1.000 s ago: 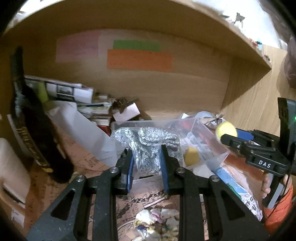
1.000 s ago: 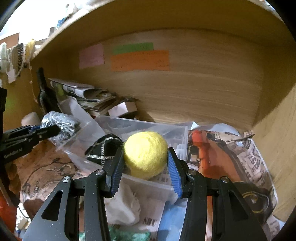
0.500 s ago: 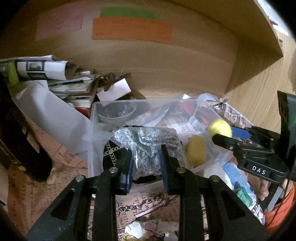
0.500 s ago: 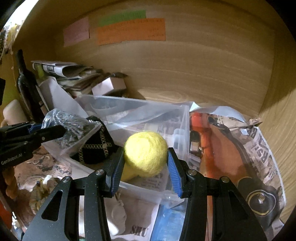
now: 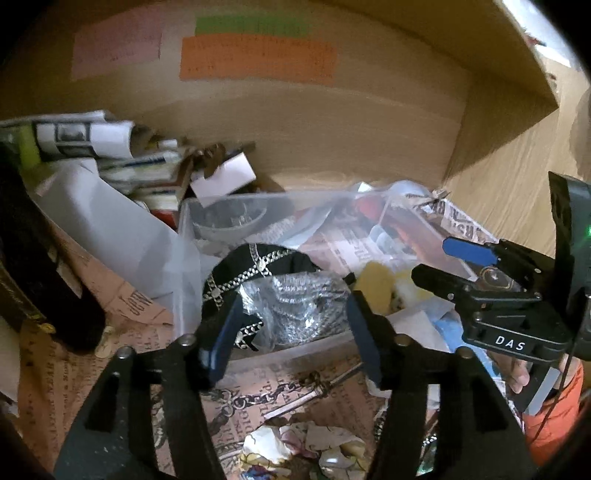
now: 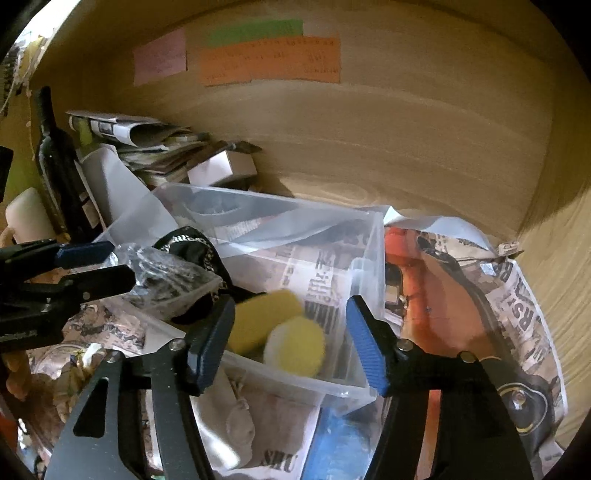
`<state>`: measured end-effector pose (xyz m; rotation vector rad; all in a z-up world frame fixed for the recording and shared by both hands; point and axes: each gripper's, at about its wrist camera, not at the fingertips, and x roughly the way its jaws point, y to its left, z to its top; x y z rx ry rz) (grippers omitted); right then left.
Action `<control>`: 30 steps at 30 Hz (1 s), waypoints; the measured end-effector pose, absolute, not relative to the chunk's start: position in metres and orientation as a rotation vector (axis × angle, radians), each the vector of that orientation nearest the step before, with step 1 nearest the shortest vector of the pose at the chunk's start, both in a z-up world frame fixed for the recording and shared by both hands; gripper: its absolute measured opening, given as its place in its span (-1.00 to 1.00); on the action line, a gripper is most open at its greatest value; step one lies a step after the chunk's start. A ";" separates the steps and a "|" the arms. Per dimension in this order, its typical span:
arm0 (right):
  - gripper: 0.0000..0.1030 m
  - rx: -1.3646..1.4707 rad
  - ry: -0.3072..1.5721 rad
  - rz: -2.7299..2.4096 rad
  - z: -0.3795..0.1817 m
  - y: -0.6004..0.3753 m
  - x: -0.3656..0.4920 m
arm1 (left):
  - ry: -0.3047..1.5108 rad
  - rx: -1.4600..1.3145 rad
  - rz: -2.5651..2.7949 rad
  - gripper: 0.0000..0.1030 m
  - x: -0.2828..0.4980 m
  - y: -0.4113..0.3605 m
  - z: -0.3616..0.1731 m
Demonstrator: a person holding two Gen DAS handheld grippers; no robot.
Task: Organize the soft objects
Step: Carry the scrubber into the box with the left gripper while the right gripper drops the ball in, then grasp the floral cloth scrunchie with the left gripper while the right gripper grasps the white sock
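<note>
Wooden shelf alcove, warmly lit

Pale wood back wall carries pink, green and orange paper labels; side panel at right.

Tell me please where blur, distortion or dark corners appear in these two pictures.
Left wrist view: fisheye bends the wooden back wall, corners black, the coloured paper notes too soft to read. Right wrist view: same curving and dark corners; the yellow ball in the clear plastic bin is smeared by motion.
</note>
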<state>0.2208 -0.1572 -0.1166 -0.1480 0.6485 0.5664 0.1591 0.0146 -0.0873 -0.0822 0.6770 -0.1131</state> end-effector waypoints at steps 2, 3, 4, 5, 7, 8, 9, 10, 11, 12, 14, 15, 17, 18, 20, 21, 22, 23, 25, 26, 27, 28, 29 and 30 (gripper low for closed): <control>0.32 -0.144 0.631 0.568 -0.112 -0.158 0.216 | 0.649 -0.070 -0.103 0.29 0.150 0.014 -0.079; 0.35 -0.140 0.615 0.569 -0.108 -0.159 0.212 | 0.638 -0.066 -0.098 0.32 0.147 0.015 -0.076; 0.41 -0.137 0.606 0.570 -0.105 -0.160 0.210 | 0.625 -0.062 -0.094 0.39 0.143 0.015 -0.072; 0.45 -0.134 0.596 0.572 -0.102 -0.161 0.207 | 0.608 -0.059 -0.089 0.47 0.138 0.015 -0.068; 0.53 -0.126 0.573 0.581 -0.095 -0.163 0.201 | 0.584 -0.054 -0.083 0.61 0.129 0.016 -0.061; 0.58 -0.123 0.564 0.585 -0.092 -0.164 0.197 | 0.574 -0.052 -0.080 0.73 0.125 0.017 -0.058; 0.60 -0.119 0.551 0.590 -0.089 -0.166 0.192 | 0.560 -0.051 -0.072 0.78 0.119 0.018 -0.055; 0.62 -0.117 0.545 0.594 -0.086 -0.167 0.189 | 0.553 -0.050 -0.067 0.87 0.116 0.019 -0.053; 0.63 -0.116 0.536 0.600 -0.084 -0.168 0.185 | 0.543 -0.050 -0.061 0.93 0.112 0.020 -0.052; 0.63 -0.115 0.529 0.605 -0.082 -0.168 0.181 | 0.537 -0.050 -0.056 0.94 0.108 0.021 -0.051; 0.67 -0.116 0.524 0.613 -0.080 -0.169 0.174 | 0.543 -0.057 -0.051 0.97 0.103 0.024 -0.052; 0.68 -0.116 0.523 0.618 -0.081 -0.169 0.171 | 0.550 -0.061 -0.052 0.97 0.101 0.026 -0.054; 0.69 -0.116 0.533 0.628 -0.084 -0.169 0.167 | 0.573 -0.074 -0.051 0.97 0.098 0.029 -0.059; 0.69 -0.117 0.543 0.637 -0.087 -0.168 0.165 | 0.588 -0.078 -0.048 0.97 0.097 0.031 -0.063; 0.69 -0.120 0.560 0.646 -0.093 -0.166 0.162 | 0.614 -0.075 -0.041 0.97 0.094 0.034 -0.072; 0.69 -0.122 0.575 0.650 -0.098 -0.165 0.160 | 0.633 -0.073 -0.034 0.97 0.093 0.035 -0.078; 0.69 -0.124 0.585 0.652 -0.102 -0.164 0.160 | 0.645 -0.073 -0.033 0.97 0.093 0.036 -0.082; 0.69 -0.124 0.600 0.654 -0.107 -0.163 0.160 | 0.662 -0.075 -0.033 0.97 0.092 0.037 -0.087; 0.69 -0.121 0.638 0.662 -0.118 -0.161 0.160 | 0.697 -0.078 -0.033 0.97 0.090 0.037 -0.097; 0.69 -0.119 0.655 0.666 -0.123 -0.161 0.161 | 0.711 -0.077 -0.032 0.97 0.089 0.037 -0.102; 0.69 -0.114 0.676 0.674 -0.128 -0.160 0.163 | 0.723 -0.075 -0.025 0.97 0.089 0.037 -0.107; 0.69 -0.106 0.695 0.684 -0.133 -0.160 0.164 | 0.735 -0.073 -0.015 0.97 0.088 0.037 -0.111; 0.69 -0.098 0.715 0.694 -0.137 -0.159 0.165 | 0.749 -0.075 -0.013 0.97 0.088 0.037 -0.116; 0.69 -0.092 0.737 0.703 -0.143 -0.158 0.167 | 0.769 -0.084 -0.021 0.97 0.088 0.038 -0.121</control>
